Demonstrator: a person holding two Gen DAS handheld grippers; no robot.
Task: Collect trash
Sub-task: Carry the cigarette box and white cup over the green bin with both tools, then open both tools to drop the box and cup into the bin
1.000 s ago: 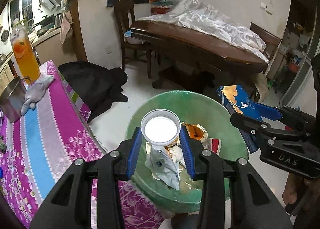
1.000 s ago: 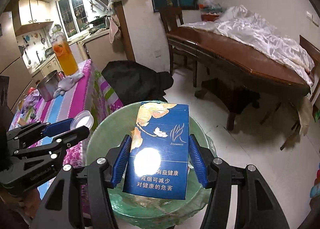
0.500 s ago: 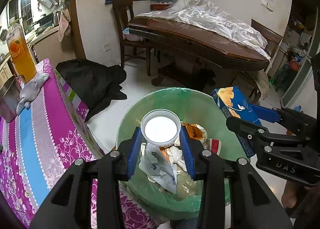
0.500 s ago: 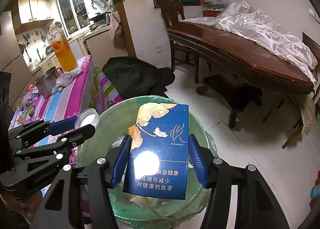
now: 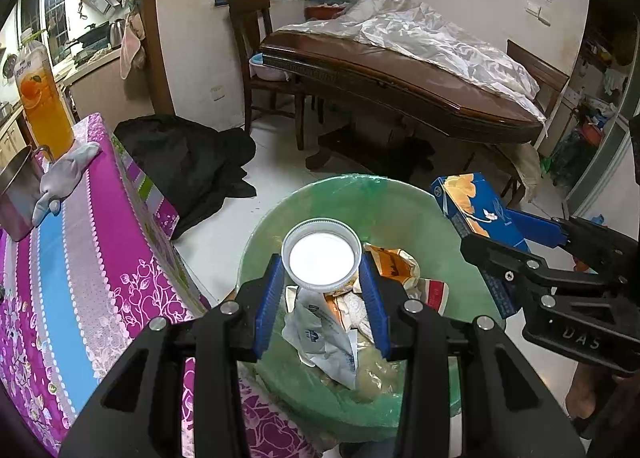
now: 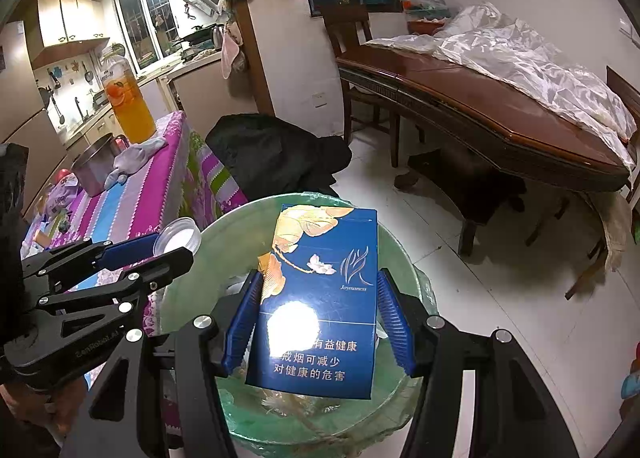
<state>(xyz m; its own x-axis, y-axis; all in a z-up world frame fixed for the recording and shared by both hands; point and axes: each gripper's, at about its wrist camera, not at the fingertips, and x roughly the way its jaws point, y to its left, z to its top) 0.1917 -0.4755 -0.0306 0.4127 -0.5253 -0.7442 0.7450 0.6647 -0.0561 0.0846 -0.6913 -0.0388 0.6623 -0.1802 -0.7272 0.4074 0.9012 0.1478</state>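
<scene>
Gripping white bottle cap [image 5: 321, 255] between blue pads of left gripper [image 5: 322, 283], jaws narrowly apart and clamped on its rim, open side facing camera. Hanging over green-lined trash bin [image 5: 404, 200], above wrappers [image 5: 344, 322] piled inside. Clamping blue cigarette box [image 6: 320, 298] flat between pads of right gripper [image 6: 318, 316], jaws wider, also hovering over bin [image 6: 416, 290]. Sitting just beside bin: pink floral tablecloth table [image 5: 80, 258] carrying orange drink bottle [image 5: 42, 98], metal pot [image 5: 16, 198], grey cloth [image 5: 64, 178]. Showing bin contents only in left view; box blocking them in right view. Showing Chinese print on box face only in right view. Possibly touching bin liner with box's lower edge, unclear.
</scene>
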